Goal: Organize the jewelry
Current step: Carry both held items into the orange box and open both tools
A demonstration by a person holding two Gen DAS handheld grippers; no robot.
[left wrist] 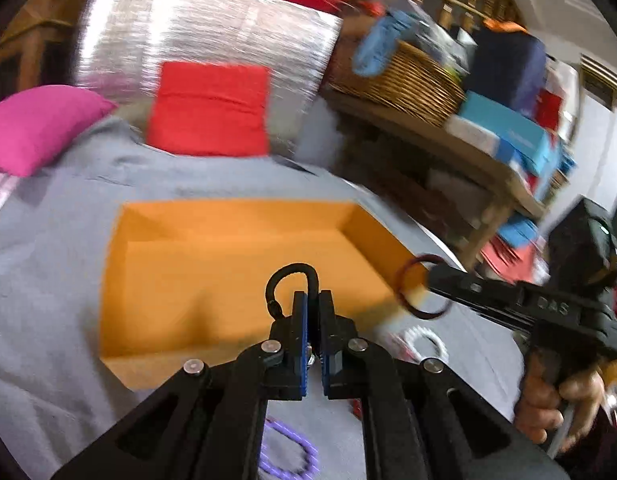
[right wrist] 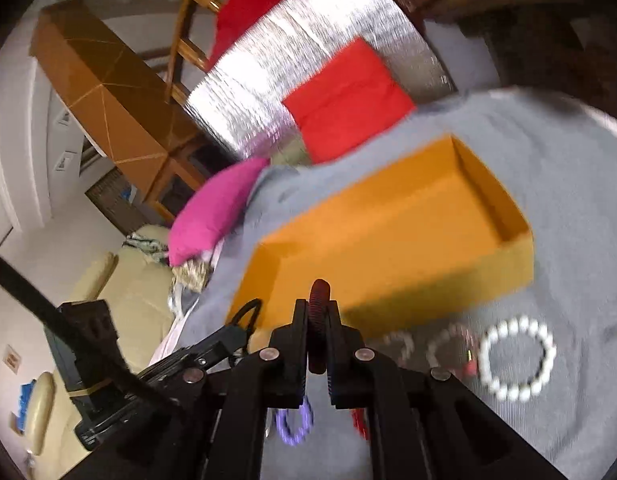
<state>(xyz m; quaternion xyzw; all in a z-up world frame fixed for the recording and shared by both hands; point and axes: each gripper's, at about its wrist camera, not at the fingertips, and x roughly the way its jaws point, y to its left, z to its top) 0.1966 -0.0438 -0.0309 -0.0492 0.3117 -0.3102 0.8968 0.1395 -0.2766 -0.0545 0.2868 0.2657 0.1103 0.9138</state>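
Blurrily, both tongs hang over the orange box [left wrist: 228, 280] – the left tongs [left wrist: 312, 300] clamped on a black bracelet [left wrist: 286, 280], the right tongs [right wrist: 318, 312] on a dark red bracelet [right wrist: 319, 292]. Near the box, the white bead bracelet [right wrist: 516, 358] shows; the purple one [right wrist: 294, 426] lies half hidden.

A grey cloth-covered surface [right wrist: 568, 208] carries an open orange box [right wrist: 388, 236]; near the box lie a white bead bracelet [right wrist: 516, 358] and a purple bracelet [right wrist: 294, 426].

white walls, a cream sofa [right wrist: 136, 292], a wooden shelf [left wrist: 448, 140] bearing a wicker basket [left wrist: 404, 80] and boxes
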